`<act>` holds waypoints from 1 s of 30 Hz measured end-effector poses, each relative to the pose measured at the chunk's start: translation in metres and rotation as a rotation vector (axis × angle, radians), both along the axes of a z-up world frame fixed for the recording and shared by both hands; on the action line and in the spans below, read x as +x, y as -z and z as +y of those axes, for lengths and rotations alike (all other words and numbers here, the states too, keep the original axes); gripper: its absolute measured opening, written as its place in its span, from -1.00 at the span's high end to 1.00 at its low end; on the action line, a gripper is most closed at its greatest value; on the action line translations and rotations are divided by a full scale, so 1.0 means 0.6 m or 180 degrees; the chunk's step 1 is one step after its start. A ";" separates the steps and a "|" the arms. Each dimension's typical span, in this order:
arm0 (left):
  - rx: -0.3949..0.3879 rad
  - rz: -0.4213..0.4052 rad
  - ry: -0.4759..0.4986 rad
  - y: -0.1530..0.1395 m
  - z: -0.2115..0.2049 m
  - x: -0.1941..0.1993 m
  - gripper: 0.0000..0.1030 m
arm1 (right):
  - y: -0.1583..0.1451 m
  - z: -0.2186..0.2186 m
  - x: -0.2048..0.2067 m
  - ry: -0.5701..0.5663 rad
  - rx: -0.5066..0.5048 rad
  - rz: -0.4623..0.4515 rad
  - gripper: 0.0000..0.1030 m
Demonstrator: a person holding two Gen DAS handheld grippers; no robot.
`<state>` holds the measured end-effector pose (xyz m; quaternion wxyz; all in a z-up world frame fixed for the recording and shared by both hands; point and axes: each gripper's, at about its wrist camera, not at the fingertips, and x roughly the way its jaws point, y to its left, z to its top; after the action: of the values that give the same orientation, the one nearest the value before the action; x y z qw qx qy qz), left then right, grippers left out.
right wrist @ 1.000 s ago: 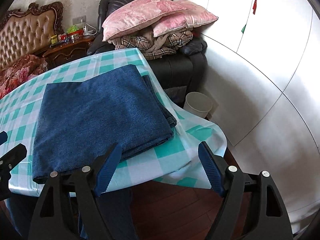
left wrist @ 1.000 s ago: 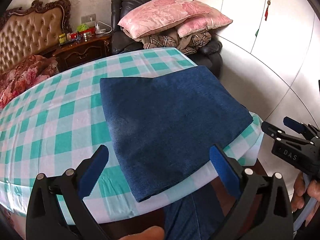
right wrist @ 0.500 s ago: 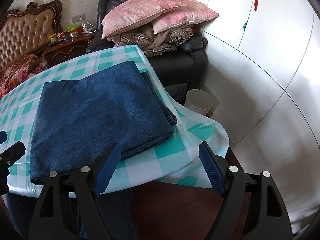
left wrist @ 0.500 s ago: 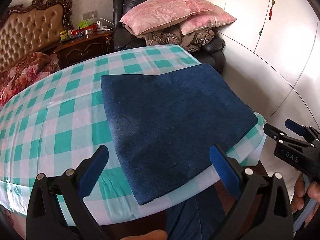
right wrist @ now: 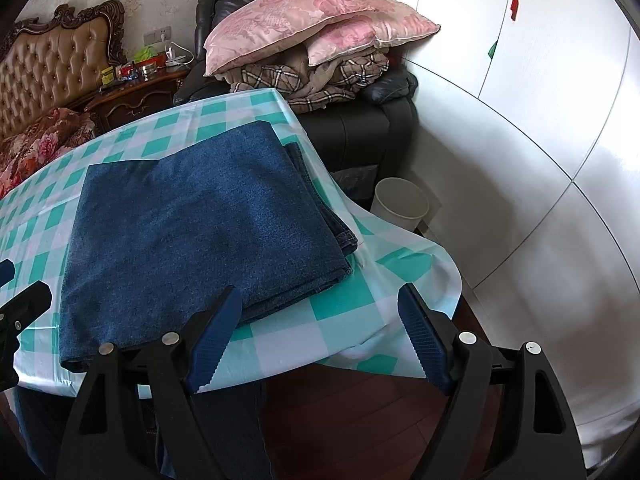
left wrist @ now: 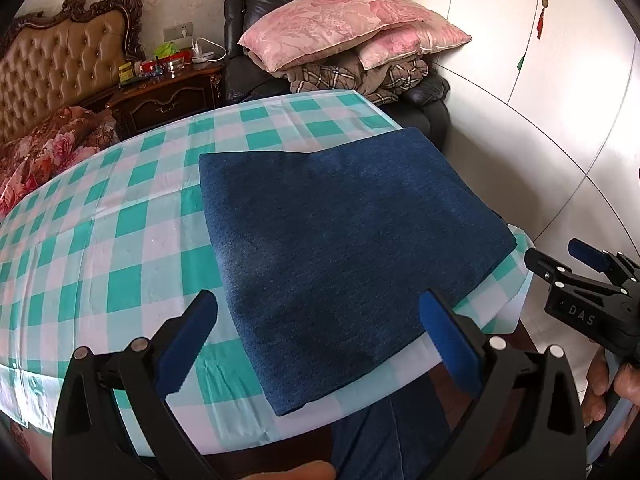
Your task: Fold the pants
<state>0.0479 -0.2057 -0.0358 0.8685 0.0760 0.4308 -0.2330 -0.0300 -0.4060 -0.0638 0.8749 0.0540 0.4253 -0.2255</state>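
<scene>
Dark blue denim pants (left wrist: 344,248) lie folded into a flat rectangle on the green-and-white checked tablecloth (left wrist: 100,240), near the table's right end. In the right wrist view the same pants (right wrist: 200,236) show stacked layers along their right side. My left gripper (left wrist: 316,328) hovers open above the near edge of the pants, nothing between its blue pads. My right gripper (right wrist: 316,328) is open too, held over the table's near right corner, just right of the pants. It also appears at the right edge of the left wrist view, the right gripper (left wrist: 580,280) held by a hand.
A black armchair (right wrist: 360,128) piled with pink pillows (right wrist: 312,20) and a plaid blanket stands behind the table. A white bin (right wrist: 400,204) sits on the floor to the right. A bed and a wooden nightstand (left wrist: 168,92) are at the left; white wardrobe doors at the right.
Both views shift slightly, with the pants sitting a little lower and farther in the frames. The pants lie still and both grippers stay open.
</scene>
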 end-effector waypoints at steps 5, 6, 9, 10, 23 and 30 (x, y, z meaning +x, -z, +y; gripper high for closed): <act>0.0001 0.0004 0.0001 0.000 -0.001 0.001 -0.96 | 0.002 0.001 0.002 -0.0006 -0.0003 0.0007 -0.49; 0.0000 0.0005 0.0002 0.000 -0.002 0.002 -0.96 | 0.004 0.002 0.003 -0.0009 -0.0001 0.0010 -0.49; -0.0002 0.0000 0.0005 0.000 -0.002 0.002 -0.96 | 0.004 0.003 0.004 -0.0011 -0.0002 0.0008 -0.49; 0.0001 -0.0002 0.0006 0.000 -0.004 0.001 -0.96 | 0.006 0.003 0.004 -0.0013 -0.0001 0.0009 -0.49; -0.0004 0.0001 0.0045 0.000 -0.012 -0.002 -0.96 | 0.008 0.004 0.004 -0.0015 0.0010 0.0015 -0.49; -0.0049 -0.0005 0.0085 0.001 -0.013 -0.007 -0.96 | 0.012 0.004 0.003 -0.0006 0.0008 0.0016 -0.51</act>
<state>0.0439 -0.2134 -0.0362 0.8663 0.0753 0.4272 -0.2479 -0.0283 -0.4039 -0.0711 0.8739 0.0542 0.4279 -0.2242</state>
